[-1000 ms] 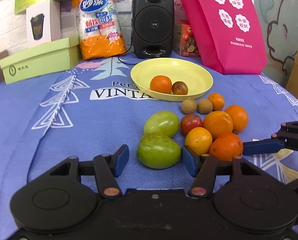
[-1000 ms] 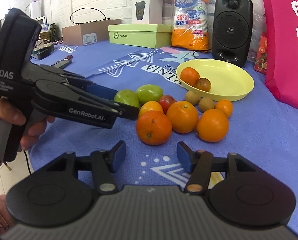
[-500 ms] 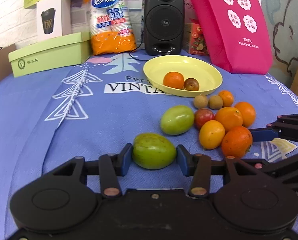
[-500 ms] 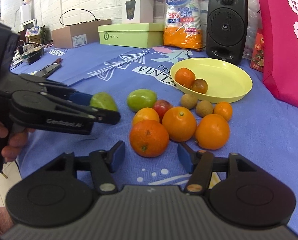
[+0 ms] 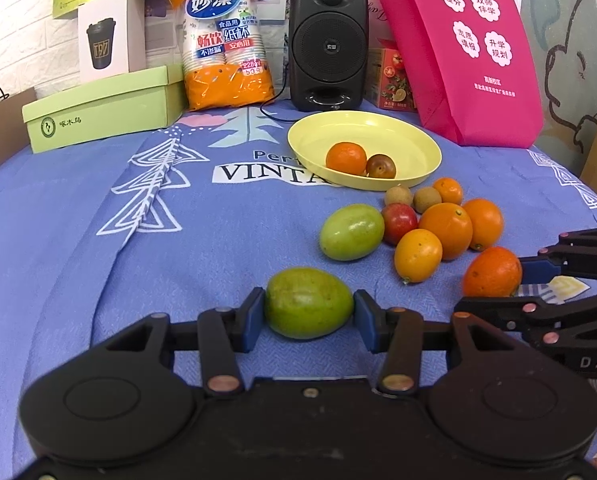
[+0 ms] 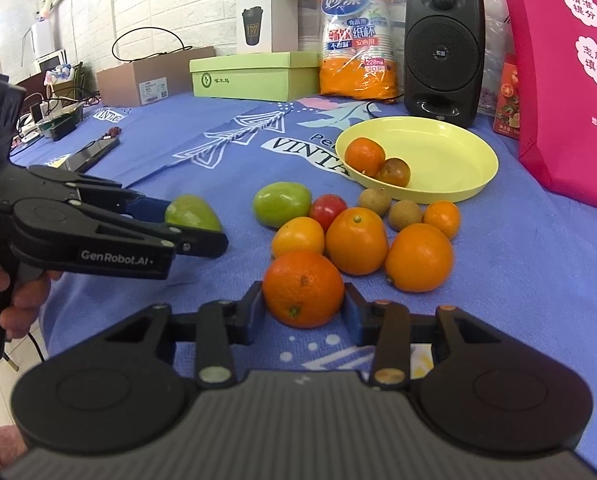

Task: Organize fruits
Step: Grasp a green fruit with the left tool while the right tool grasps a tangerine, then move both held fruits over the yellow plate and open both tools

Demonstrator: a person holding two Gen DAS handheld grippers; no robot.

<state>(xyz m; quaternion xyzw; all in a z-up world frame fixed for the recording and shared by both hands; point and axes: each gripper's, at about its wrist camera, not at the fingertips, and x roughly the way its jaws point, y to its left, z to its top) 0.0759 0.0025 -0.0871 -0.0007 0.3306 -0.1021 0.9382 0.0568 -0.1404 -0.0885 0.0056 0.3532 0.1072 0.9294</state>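
Blue printed tablecloth [image 5: 78, 216], yellow plate [image 5: 418, 136], loose fruit cluster [image 5: 446, 224], black speaker [image 5: 328, 44], green box [image 5: 102, 106]

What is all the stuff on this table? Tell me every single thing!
Green mangoes: 2; one in the left gripper, one on the cloth.
Oranges on the cloth: 5, orange; the nearest in the right gripper.
Red fruit: 1, beside the loose mango.
Longans: 2, brown, by the plate.
Plate: 1, yellow, holding an orange and a brown fruit.
Tablecloth: 1, blue.
Speaker: 1, black, at the back.
Paper cups pack: 1, orange.
Shoebox: 1, green.
Bag: 1, pink.
Left gripper: black, blue pads.
Right gripper: black.
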